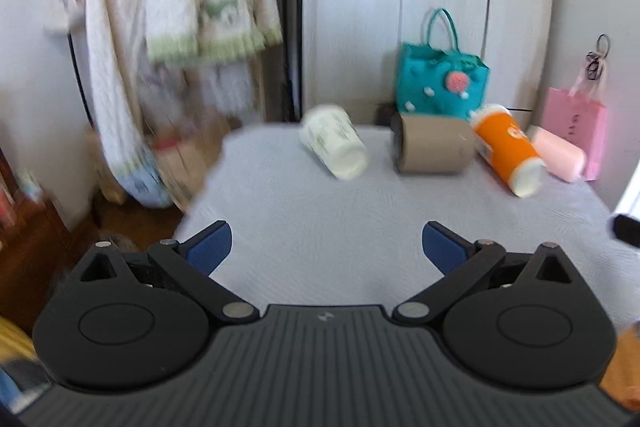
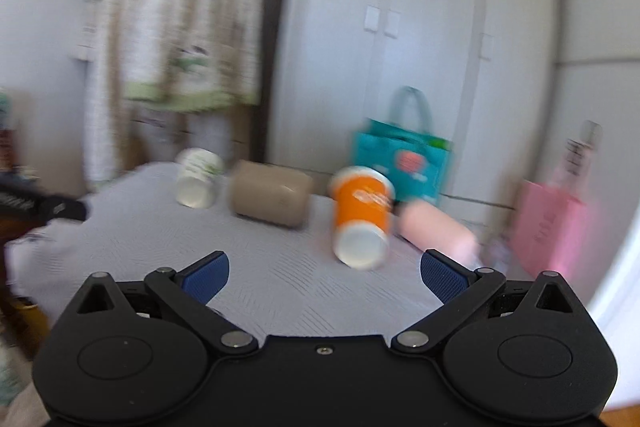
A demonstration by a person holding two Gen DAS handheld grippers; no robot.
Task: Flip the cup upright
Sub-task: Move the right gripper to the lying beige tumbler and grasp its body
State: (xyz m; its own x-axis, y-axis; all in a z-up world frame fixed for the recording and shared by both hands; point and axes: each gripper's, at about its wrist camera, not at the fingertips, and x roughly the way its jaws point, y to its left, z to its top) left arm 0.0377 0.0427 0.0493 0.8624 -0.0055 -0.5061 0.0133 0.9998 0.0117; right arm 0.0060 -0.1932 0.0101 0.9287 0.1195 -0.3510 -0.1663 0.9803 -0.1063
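Several cups lie on their sides on a table with a grey cloth (image 1: 320, 219). A white cup with green print (image 1: 334, 143) lies at the far left, a brown cup (image 1: 432, 145) beside it, then an orange cup (image 1: 506, 151) and a pink cup (image 1: 558, 155). In the right wrist view the same row shows: white cup (image 2: 198, 179), brown cup (image 2: 270, 199), orange cup (image 2: 362, 219), pink cup (image 2: 436, 233). My left gripper (image 1: 326, 247) is open and empty, short of the cups. My right gripper (image 2: 324, 277) is open and empty, just short of the orange cup.
A teal bag (image 1: 440, 79) and a pink bag (image 1: 576, 127) stand behind the cups. White wardrobe doors (image 1: 400, 7) are at the back. Clothes (image 1: 172, 7) hang on a rack at the left. The other gripper's tip (image 2: 44, 207) shows at the left edge.
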